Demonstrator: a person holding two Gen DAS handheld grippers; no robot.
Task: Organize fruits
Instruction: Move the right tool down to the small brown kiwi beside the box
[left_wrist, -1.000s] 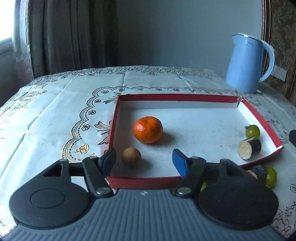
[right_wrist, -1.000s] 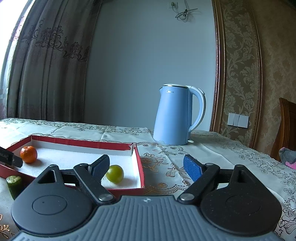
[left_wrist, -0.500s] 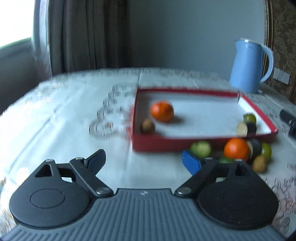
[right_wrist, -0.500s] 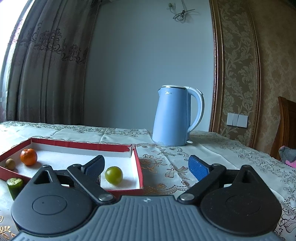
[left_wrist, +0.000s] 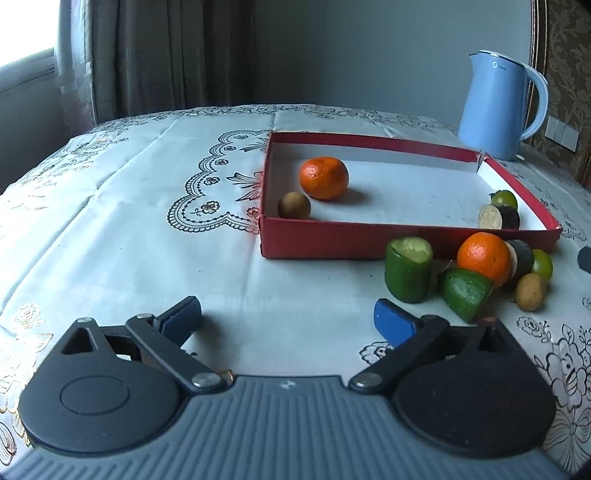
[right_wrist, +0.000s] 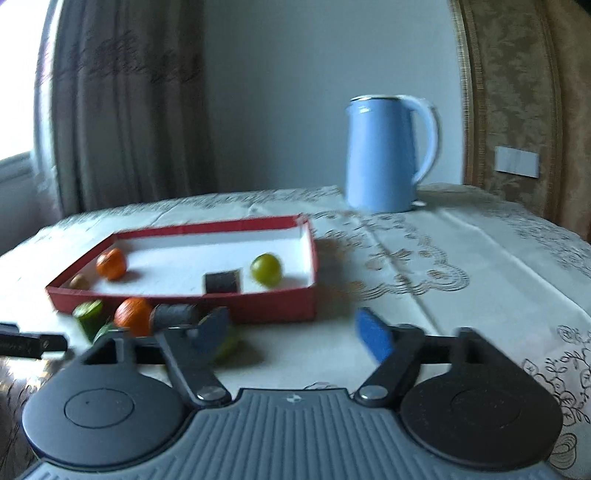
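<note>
Left wrist view: Left claw (left_wrist: 288, 318) opening wide, holding nothing, hanging over bare cloth on the counter (left_wrist: 140, 229). Sitting ahead, a red box (left_wrist: 369, 242) with an orange (left_wrist: 324, 177) and a small brown fruit (left_wrist: 294, 205) side by side near its left wall. Resting in its right corner, a green fruit (left_wrist: 504, 199) and a dark cut piece (left_wrist: 498, 218), touching each other. Lying in a bunch on the cloth just in front of the box: an upright green chunk (left_wrist: 408, 268), a tipped green chunk (left_wrist: 466, 293), a second orange (left_wrist: 483, 258), a dark slice (left_wrist: 521, 257), a green ball (left_wrist: 541, 265) and a brown ball (left_wrist: 530, 291). Crowding close to the right blue pad, the tipped green chunk. Standing far back on the right, a blue kettle (left_wrist: 498, 107).

Right wrist view, blurry: Right claw (right_wrist: 291, 334) closing, about half open, gripping nothing. Showing right behind its left pad, something green, too blurry to name or to tell if touching. Lying just past it, the red box (right_wrist: 258, 306) with fruit inside and more fruit piled at its front wall. Poking in at the left edge, a dark bar (right_wrist: 29, 345). Standing behind, the blue kettle (right_wrist: 388, 155).
</note>
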